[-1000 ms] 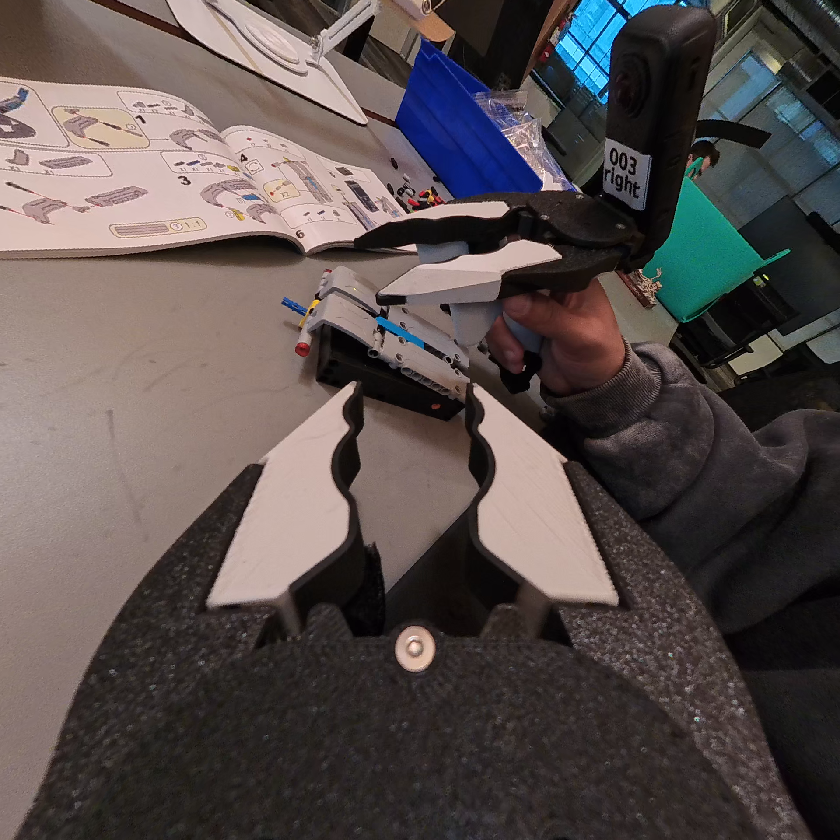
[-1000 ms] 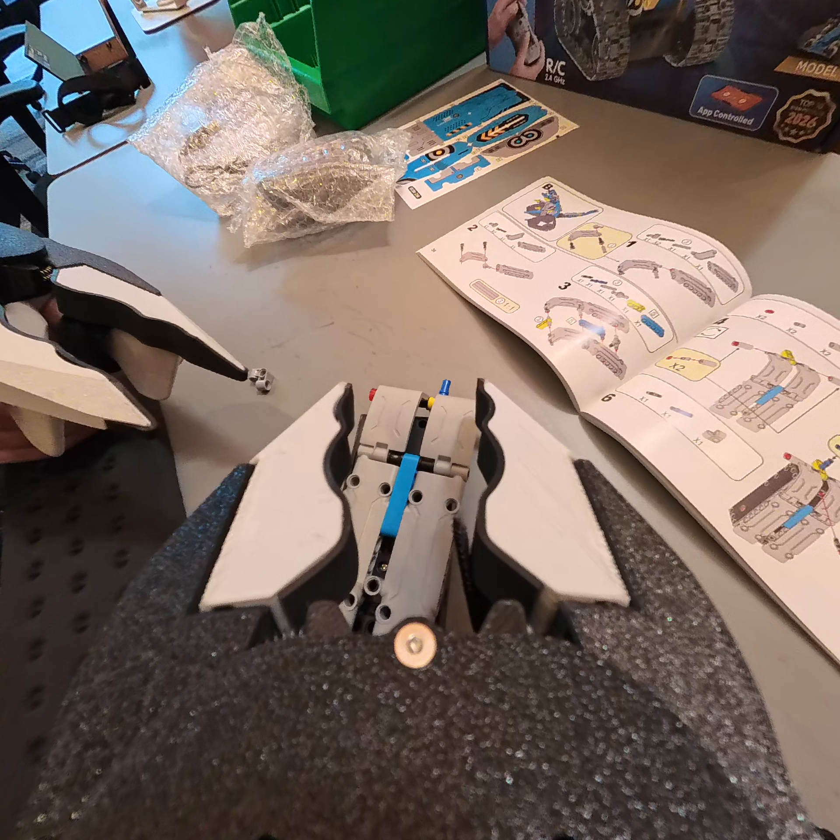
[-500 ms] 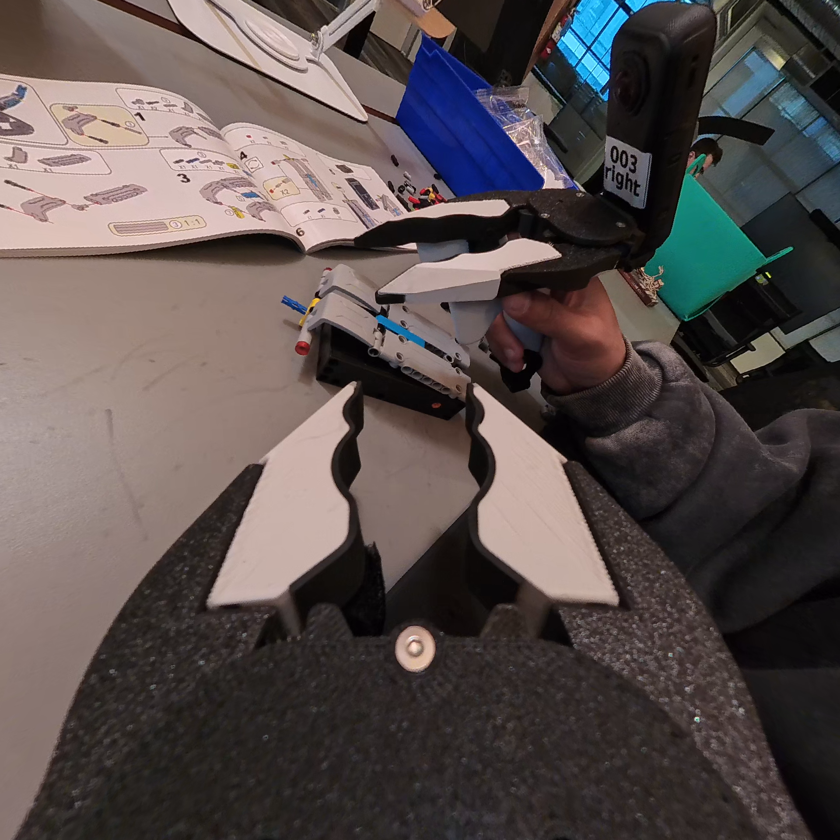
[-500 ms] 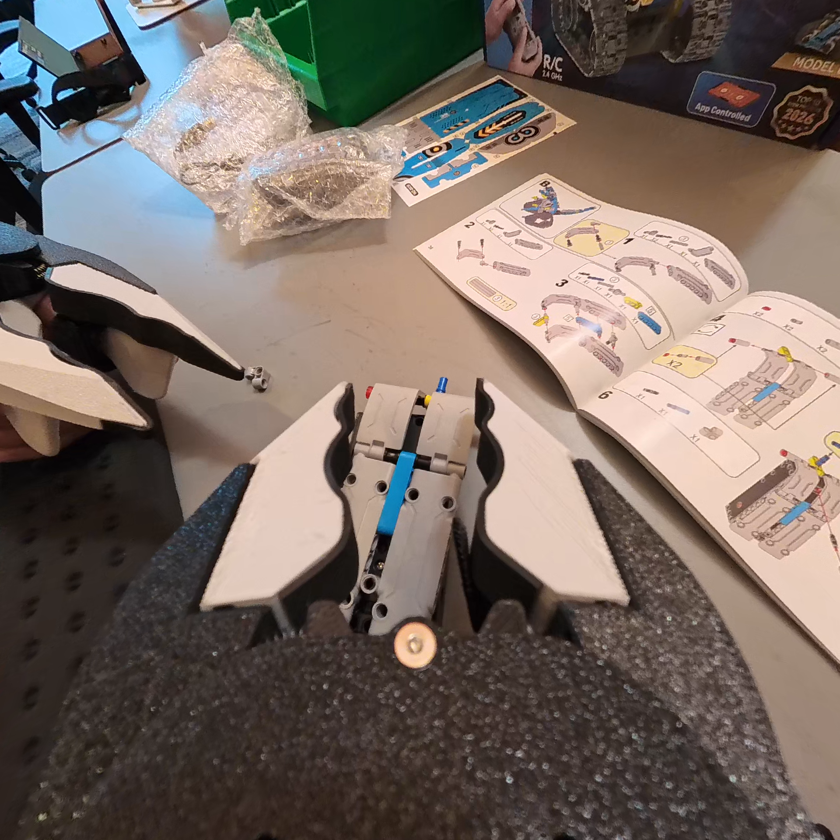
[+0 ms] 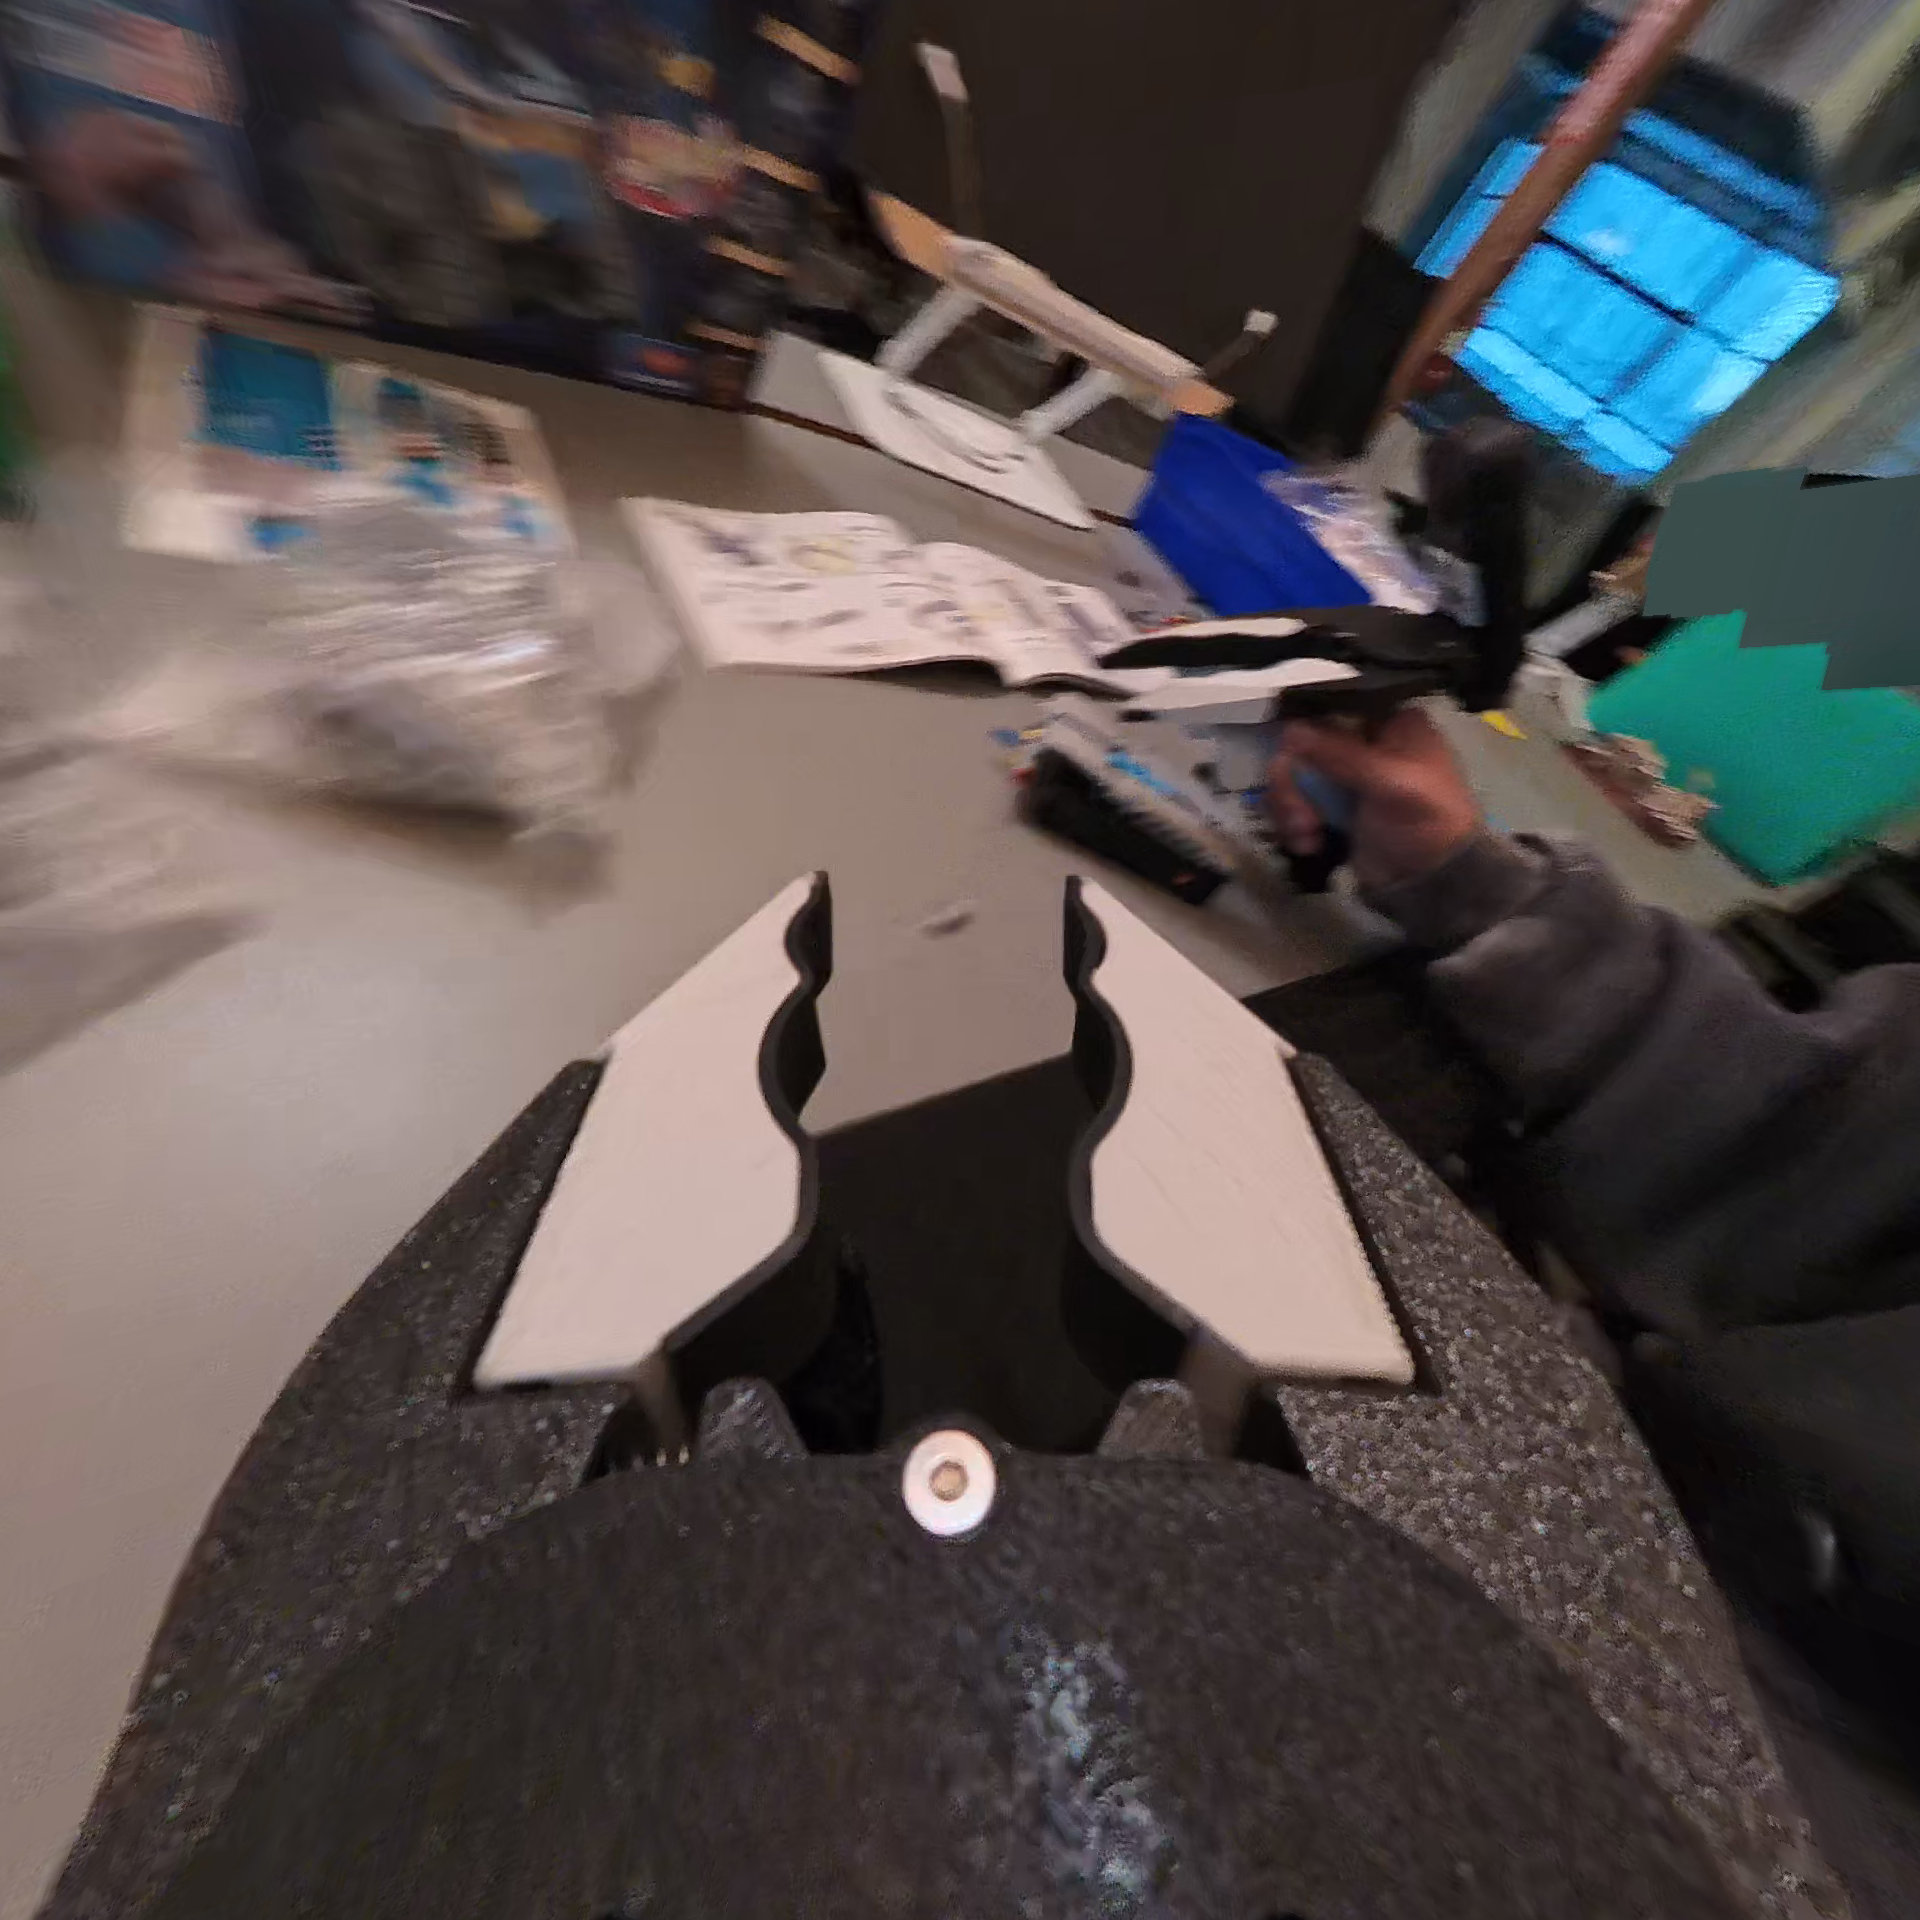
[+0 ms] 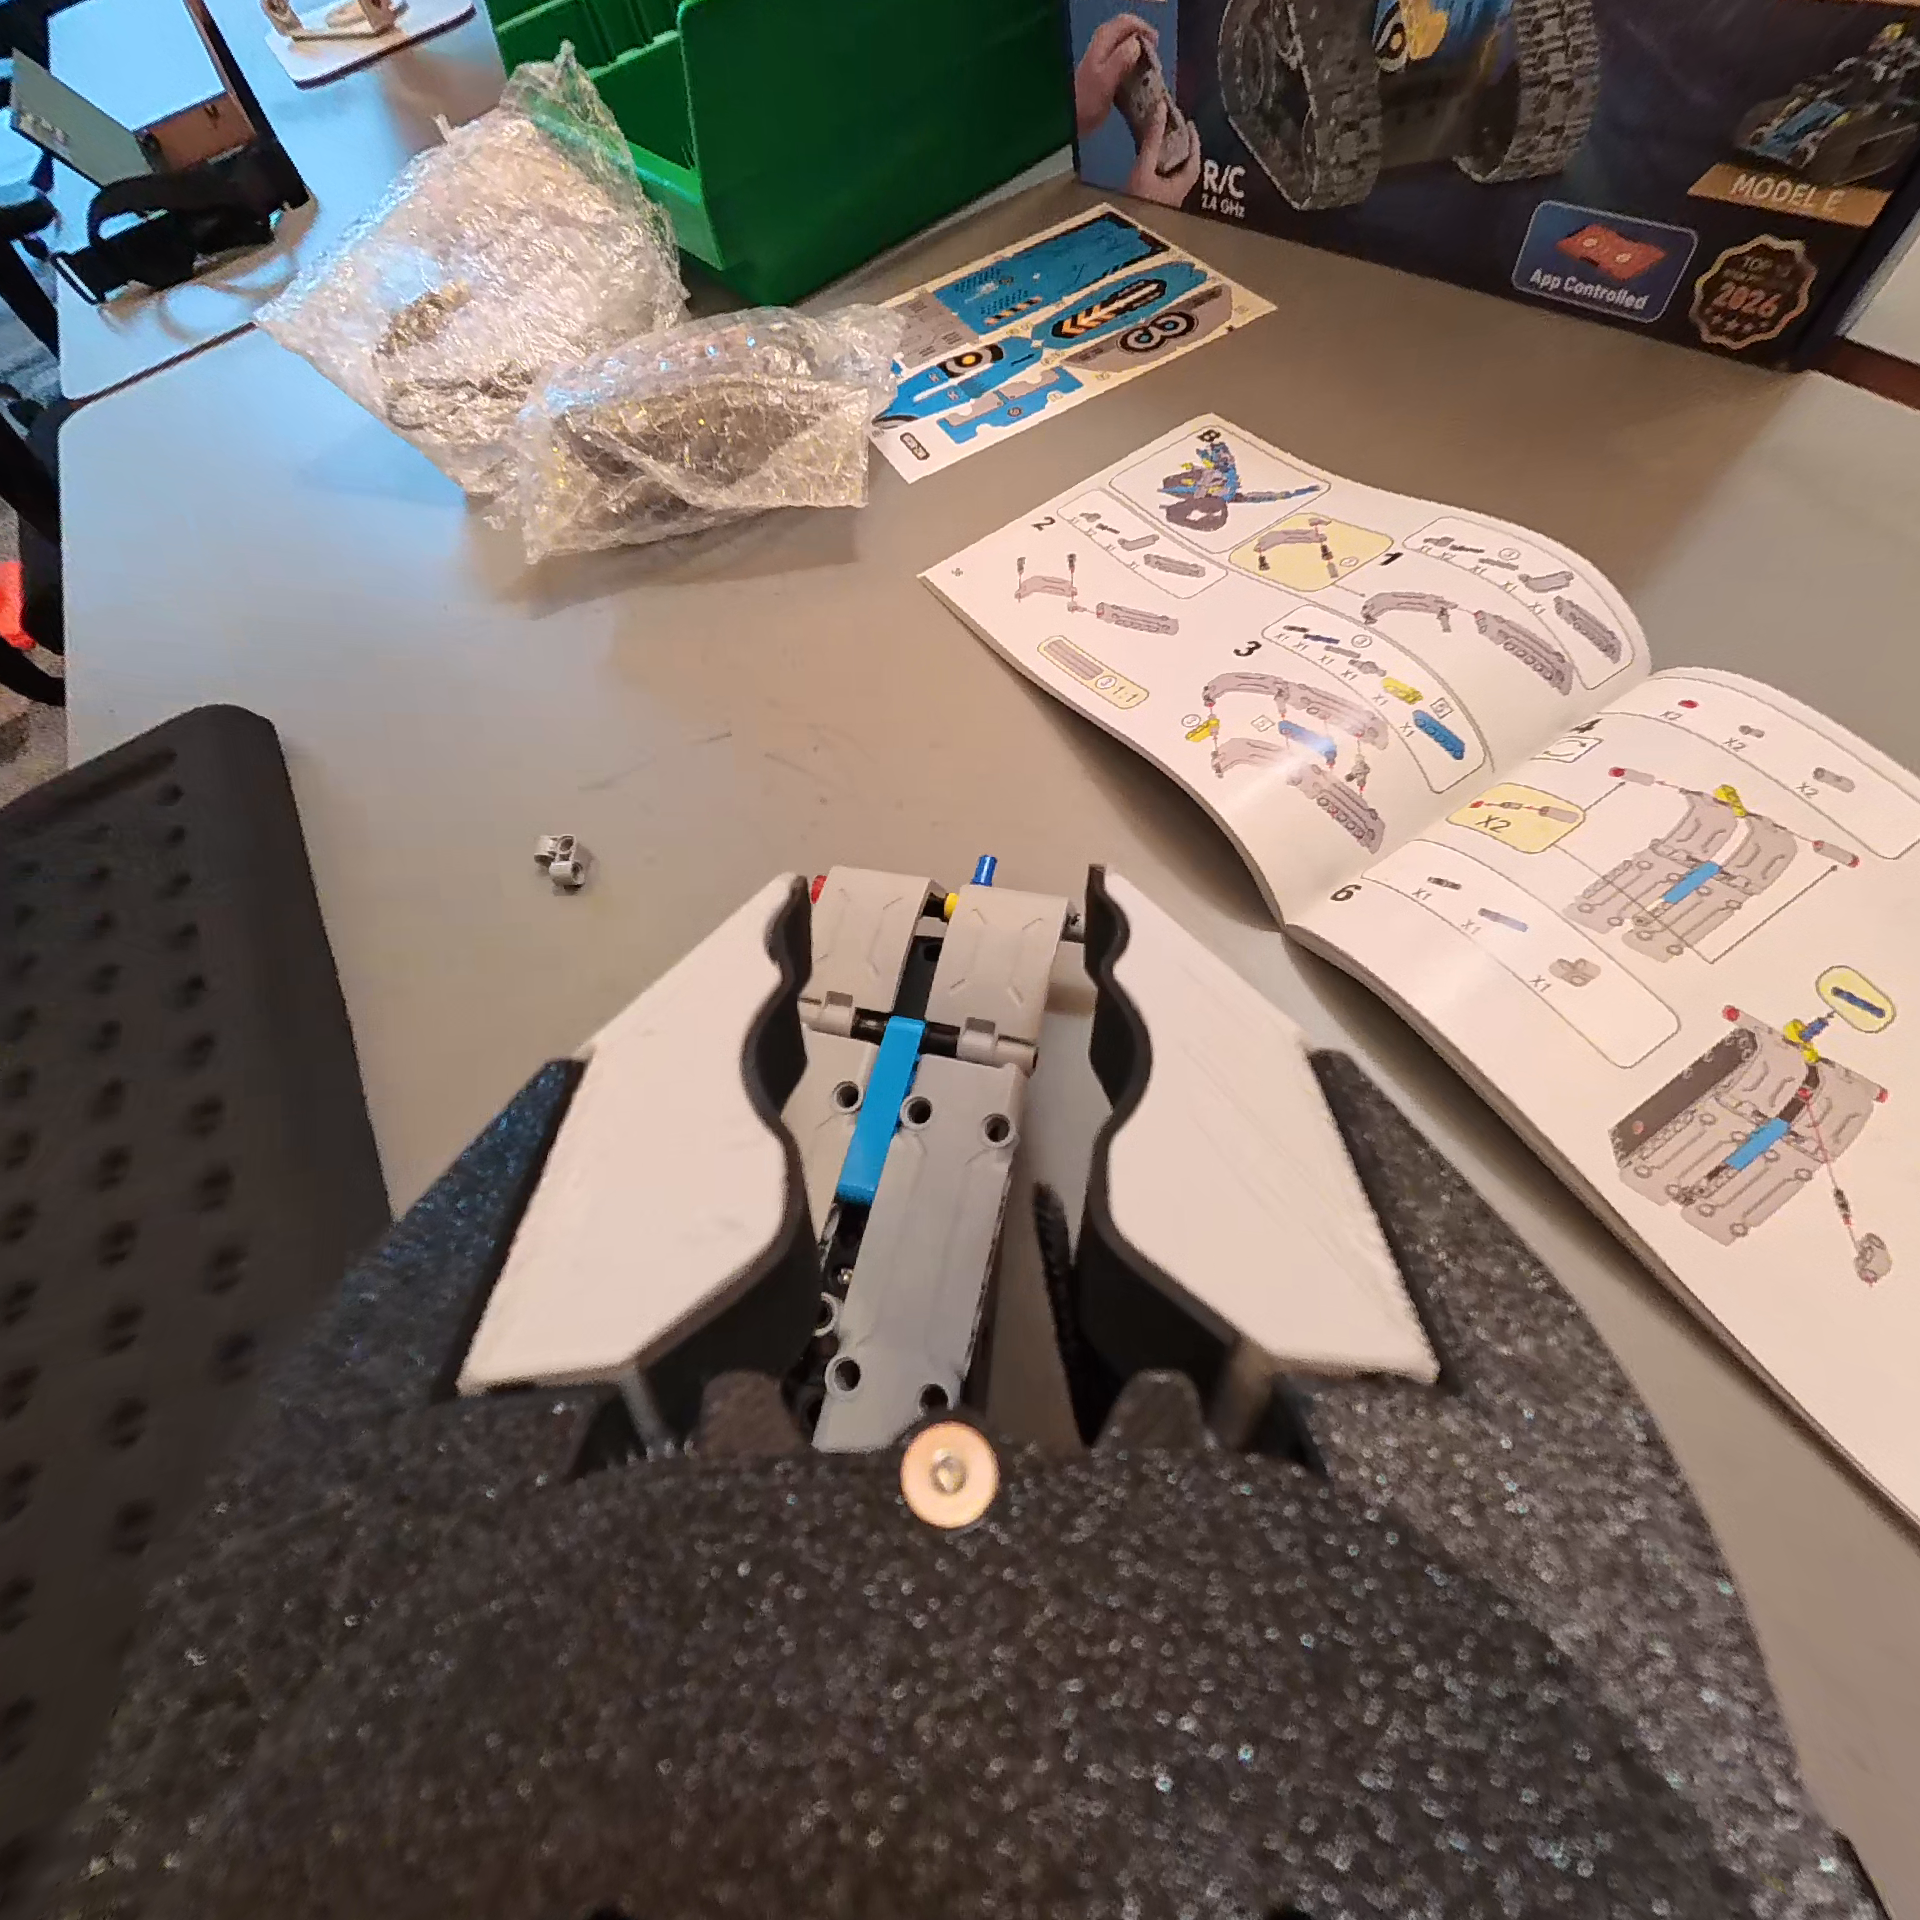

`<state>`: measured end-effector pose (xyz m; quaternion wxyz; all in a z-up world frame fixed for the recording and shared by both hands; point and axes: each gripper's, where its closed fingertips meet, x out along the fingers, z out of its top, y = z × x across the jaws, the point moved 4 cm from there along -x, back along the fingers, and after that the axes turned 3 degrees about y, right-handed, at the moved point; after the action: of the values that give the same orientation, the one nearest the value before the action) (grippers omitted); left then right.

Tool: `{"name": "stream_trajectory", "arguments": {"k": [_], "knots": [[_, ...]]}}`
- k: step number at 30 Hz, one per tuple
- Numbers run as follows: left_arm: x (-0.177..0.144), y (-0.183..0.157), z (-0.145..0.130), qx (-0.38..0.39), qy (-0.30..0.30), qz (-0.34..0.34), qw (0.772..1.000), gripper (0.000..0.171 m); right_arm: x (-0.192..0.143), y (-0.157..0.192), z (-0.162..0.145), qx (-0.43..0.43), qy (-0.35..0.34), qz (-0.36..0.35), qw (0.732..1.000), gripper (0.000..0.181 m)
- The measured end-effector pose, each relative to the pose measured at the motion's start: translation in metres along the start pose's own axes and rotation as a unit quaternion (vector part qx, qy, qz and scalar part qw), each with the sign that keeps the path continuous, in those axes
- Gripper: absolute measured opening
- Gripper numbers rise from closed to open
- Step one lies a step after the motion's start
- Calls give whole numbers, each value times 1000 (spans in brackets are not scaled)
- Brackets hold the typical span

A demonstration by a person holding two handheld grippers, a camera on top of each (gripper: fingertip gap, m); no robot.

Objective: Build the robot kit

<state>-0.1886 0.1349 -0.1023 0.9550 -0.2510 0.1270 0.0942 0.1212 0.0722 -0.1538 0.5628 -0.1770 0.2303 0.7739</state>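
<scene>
My right gripper (image 6: 948, 883) is open, its fingers on either side of a grey brick assembly (image 6: 914, 1143) with a blue beam on top and a black base, which rests on the grey table (image 6: 520, 644). The left wrist view is blurred; there the assembly (image 5: 1122, 810) sits under the right gripper (image 5: 1195, 675), held by a hand (image 5: 1392, 800). My left gripper (image 5: 948, 894) is open and empty, low over the table's near edge. A small grey connector piece (image 6: 561, 860) lies loose left of the assembly; it also shows just beyond my left fingertips (image 5: 943, 921).
An open instruction booklet (image 6: 1455, 779) lies to the right. A sticker sheet (image 6: 1070, 332), two bubble-wrap bags (image 6: 623, 416), a green bin (image 6: 831, 135) and a dark product box (image 6: 1507, 135) stand behind. A black perforated mat (image 6: 125, 1039) lies at left. A blue bin (image 5: 1236, 530) stands far off. Some 30 cm of space lies between my two pairs of fingers.
My left gripper has pulled back and swung left, away from the assembly and out of the right wrist view. The right gripper stays around the assembly.
</scene>
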Motion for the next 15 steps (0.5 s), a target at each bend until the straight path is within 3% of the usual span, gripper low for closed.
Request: {"name": "stream_trajectory", "arguments": {"k": [4,8,11,15], "knots": [[-122,74,-31,-57,-51,132,988,44,1,1,0,-13,3,-7,1000,52],[-228,136,-99,-130,-95,282,946,43,-14,5,14,-18,-27,-31,999,52],[-276,158,-148,-185,-112,332,918,43,-36,22,34,-32,-72,-66,995,48],[-309,181,-194,-213,-105,386,891,42,-41,71,52,-50,-107,-69,991,39]]}}
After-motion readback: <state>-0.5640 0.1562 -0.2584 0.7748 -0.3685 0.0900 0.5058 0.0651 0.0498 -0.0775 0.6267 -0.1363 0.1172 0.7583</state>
